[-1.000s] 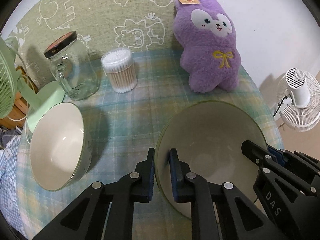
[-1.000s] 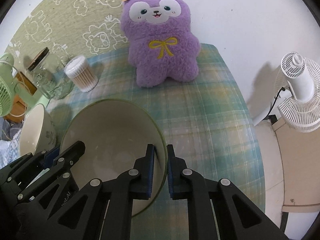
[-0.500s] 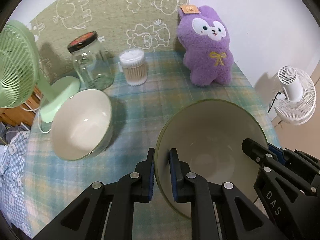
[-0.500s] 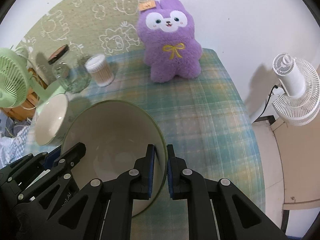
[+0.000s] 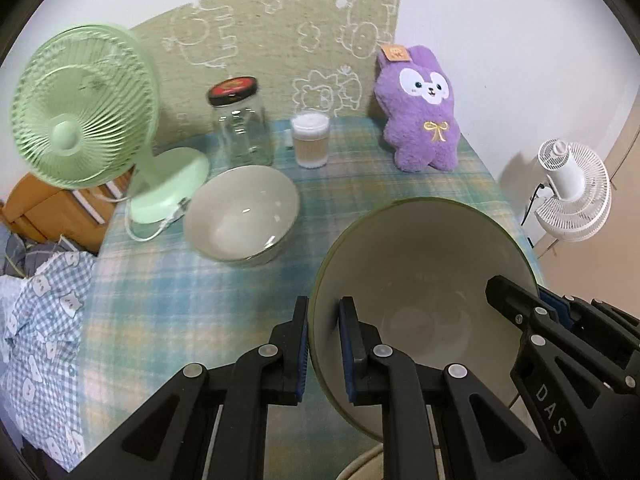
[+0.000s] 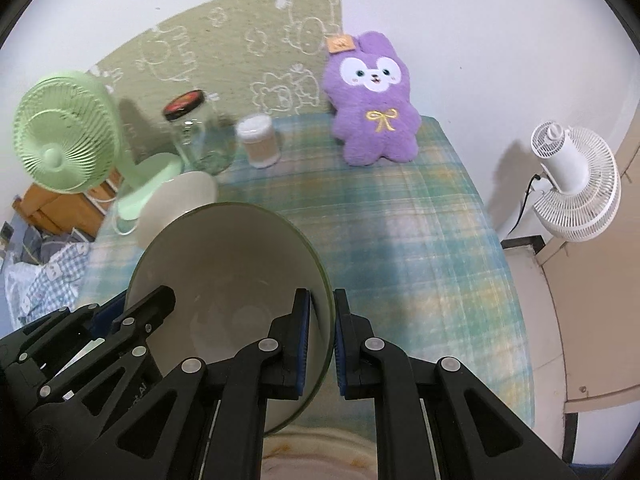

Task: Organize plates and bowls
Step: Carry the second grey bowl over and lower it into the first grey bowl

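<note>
A large cream bowl with a green rim point(image 5: 424, 272) is held in the air above the table by both grippers. My left gripper point(image 5: 324, 344) is shut on its left rim. My right gripper point(image 6: 322, 336) is shut on its right rim; the bowl also shows in the right wrist view point(image 6: 228, 276). A second cream bowl point(image 5: 240, 216) sits on the plaid tablecloth to the left, half hidden behind the held bowl in the right wrist view point(image 6: 176, 204). A pale plate rim point(image 6: 320, 452) shows under the held bowl at the bottom edge.
A green desk fan point(image 5: 80, 120), a glass jar with a black lid point(image 5: 240, 124), a cotton swab tub point(image 5: 310, 140) and a purple plush toy point(image 5: 420, 120) stand along the back of the table point(image 6: 420, 240). A white fan point(image 6: 572, 184) stands on the floor at right.
Both grippers have risen and pulled back with the large bowl. The table items look smaller and farther, and the green fan has come fully into view.
</note>
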{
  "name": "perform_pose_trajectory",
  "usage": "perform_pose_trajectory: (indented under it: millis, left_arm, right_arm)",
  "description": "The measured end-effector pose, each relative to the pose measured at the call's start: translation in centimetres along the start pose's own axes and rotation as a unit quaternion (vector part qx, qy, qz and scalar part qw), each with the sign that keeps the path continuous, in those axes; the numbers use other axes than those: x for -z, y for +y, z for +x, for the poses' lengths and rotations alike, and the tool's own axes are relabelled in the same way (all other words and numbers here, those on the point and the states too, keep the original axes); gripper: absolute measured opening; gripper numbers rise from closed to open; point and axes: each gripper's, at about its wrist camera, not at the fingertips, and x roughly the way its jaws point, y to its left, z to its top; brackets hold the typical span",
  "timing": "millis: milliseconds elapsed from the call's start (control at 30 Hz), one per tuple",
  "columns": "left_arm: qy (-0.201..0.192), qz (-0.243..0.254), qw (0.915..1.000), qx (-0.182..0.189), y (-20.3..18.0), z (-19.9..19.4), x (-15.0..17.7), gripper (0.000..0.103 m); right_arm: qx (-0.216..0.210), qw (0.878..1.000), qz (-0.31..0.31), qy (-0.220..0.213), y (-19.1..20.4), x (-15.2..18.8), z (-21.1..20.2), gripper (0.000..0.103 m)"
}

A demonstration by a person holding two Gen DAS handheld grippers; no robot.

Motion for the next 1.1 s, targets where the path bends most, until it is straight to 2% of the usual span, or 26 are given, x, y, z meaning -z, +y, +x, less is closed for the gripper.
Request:
perform_pose_trajectory:
  millis: [233, 533, 800, 1100]
  left_arm:
    - [-0.012, -0.008, 0.9999, -0.002, 3.6, -4.4, 2.7, 0.011]
    - [-0.018, -0.013, 0.9997, -0.003, 8.1, -8.1, 6.8, 0.012]
    - [-0.017, -0.013, 0.9998, -0.003, 11.4, -9.2, 10.2, 0.012]
    - [0.012, -0.018, 0.9998, -0.002, 13.9, -8.0, 13.8, 0.012]
  right_arm:
    - [-0.004, 1.0, -0.003, -0.005, 4.2, 2.7, -3.8, 0.014]
    - [-0.005, 1.0, -0.007, -0.009, 9.7, 6.9, -7.2, 0.014]
    - [-0.006, 1.0, -0.008, 0.0, 13.3, 10.7, -8.0, 0.014]
    - [-0.005, 1.0, -0.009, 0.025, 15.9, 14.1, -6.4, 0.014]
